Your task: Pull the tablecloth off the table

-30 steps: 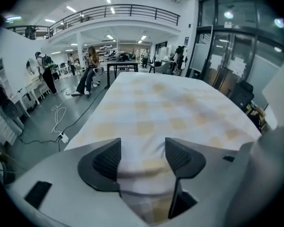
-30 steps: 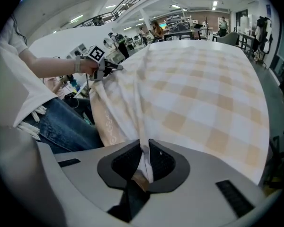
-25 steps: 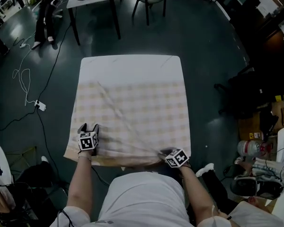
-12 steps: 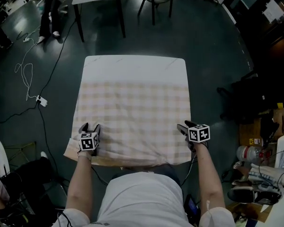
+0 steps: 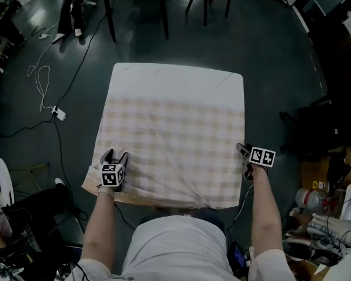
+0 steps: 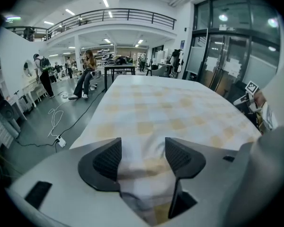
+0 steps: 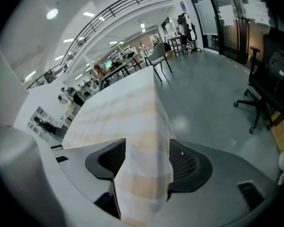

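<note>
Item: checked tablecloth (image 5: 175, 127), pale. My left gripper (image 5: 114, 156) straddles its near-left corner, jaws apart. My right gripper (image 5: 242, 151) is opening, the cloth's right edge between its jaws.

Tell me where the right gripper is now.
The right gripper sits at the right edge of the tablecloth in the head view, towards the person's side; its jaws are opening with that hanging edge between them.

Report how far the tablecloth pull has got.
Done: nothing yet; the tablecloth lies spread on the table. In hand: the left gripper straddles a bunched fold at the near left corner, jaws apart; the right gripper is opening its jaws around the right edge. Left: clamp both and pull the cloth off.
</note>
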The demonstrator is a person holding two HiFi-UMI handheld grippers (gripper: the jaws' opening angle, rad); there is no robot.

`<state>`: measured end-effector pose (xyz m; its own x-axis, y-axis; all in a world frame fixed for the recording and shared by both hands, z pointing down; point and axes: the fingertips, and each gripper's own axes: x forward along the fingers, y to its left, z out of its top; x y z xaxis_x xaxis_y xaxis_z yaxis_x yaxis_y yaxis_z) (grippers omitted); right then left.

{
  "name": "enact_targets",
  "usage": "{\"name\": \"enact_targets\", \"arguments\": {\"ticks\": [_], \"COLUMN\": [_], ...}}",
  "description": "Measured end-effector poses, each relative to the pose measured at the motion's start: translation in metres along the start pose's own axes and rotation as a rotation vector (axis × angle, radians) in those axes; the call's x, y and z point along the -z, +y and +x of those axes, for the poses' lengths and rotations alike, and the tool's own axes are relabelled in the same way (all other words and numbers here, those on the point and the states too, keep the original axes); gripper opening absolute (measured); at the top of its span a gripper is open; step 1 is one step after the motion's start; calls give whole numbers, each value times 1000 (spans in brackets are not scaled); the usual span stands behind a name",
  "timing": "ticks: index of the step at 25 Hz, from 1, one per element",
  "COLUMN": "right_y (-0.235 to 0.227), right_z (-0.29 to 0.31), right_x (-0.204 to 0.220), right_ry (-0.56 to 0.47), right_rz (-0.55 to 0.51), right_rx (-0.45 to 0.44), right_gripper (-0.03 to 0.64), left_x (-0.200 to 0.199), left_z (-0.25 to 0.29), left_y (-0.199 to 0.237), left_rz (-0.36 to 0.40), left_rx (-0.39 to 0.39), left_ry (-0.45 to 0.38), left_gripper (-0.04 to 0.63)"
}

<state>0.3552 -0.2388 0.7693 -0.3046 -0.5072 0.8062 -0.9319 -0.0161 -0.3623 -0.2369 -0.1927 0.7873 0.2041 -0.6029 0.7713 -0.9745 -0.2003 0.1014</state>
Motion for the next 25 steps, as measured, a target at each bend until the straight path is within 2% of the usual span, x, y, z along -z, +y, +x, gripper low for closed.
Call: {"name": "enact_targets", "arguments": {"ticks": [3,5,10,12,15,17,18,25], "right_y": [8,10,12,9,4,8,13,50], "right_z": [12,16,7,1,-11,-16,-17,-21], "right_x": [6,9,12,14,16,24,28,61], "right_ry": [41,54,24,20,46,70,76,93], "right_rz": [27,5,-24,-84,-259,-326,-337,-347], "right_rx": [-59,-54,23,87,192,205,195,129], "right_gripper": [250,250,249,227,153,45,43,34], "left_x": [1,0,0,1,1,3,4,12], "left_z": [-1,-1,-4,-4,-2,-3,-3,-8], "left_y": [0,0,4,1,-15,-26,-30,-48], "left_rz": [-6,-8,1,12,26,32,33,44], "left_rx": [-3,-5,-3,3,33,60,67,96], "left_ry": [3,6,22,37,59,67,66,56], "left_gripper": [272,272,272,264,170,73,24,14]}}
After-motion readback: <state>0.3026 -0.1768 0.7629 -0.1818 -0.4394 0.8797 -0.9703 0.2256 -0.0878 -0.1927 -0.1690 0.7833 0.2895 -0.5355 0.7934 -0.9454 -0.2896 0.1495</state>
